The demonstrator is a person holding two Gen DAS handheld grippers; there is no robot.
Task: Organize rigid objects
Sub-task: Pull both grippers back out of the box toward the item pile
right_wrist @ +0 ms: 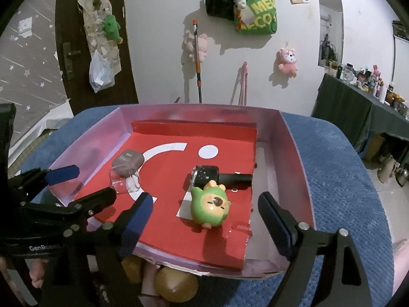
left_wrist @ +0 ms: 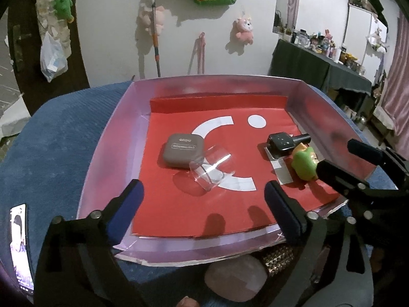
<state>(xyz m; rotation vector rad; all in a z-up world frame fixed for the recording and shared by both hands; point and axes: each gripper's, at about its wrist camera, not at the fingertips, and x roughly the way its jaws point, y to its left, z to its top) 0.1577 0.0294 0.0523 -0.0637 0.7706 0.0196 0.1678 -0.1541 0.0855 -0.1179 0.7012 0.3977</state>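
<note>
1. Both grippers are hovering over the near edge of the shallow pink cardboard tray point(left_wrist: 112, 138) lined with red paper. The left gripper point(left_wrist: 203, 199) is standing with jaws wide apart and nothing between them; the right gripper point(right_wrist: 204, 213) likewise, empty.
2. Nearest the right gripper, the green-and-tan rounded animal figurine point(right_wrist: 209, 208) is lying on its side on the red liner, touching the black handheld device with the square head point(right_wrist: 217, 176) just behind it.
3. Ahead of the left gripper, the clear plastic cup point(left_wrist: 211, 170) is lying tipped over, touching the grey rounded-square case point(left_wrist: 182, 151) just beyond.
4. Judgement: the items look just released or not yet picked. Either way, each gripper is better off taking one piece at a time, approaching from the free side so the touching neighbour isn't dragged along.
5. Risk: the cup is likely rolling if nudged, so pinching across its wall is safer than pushing.
</note>
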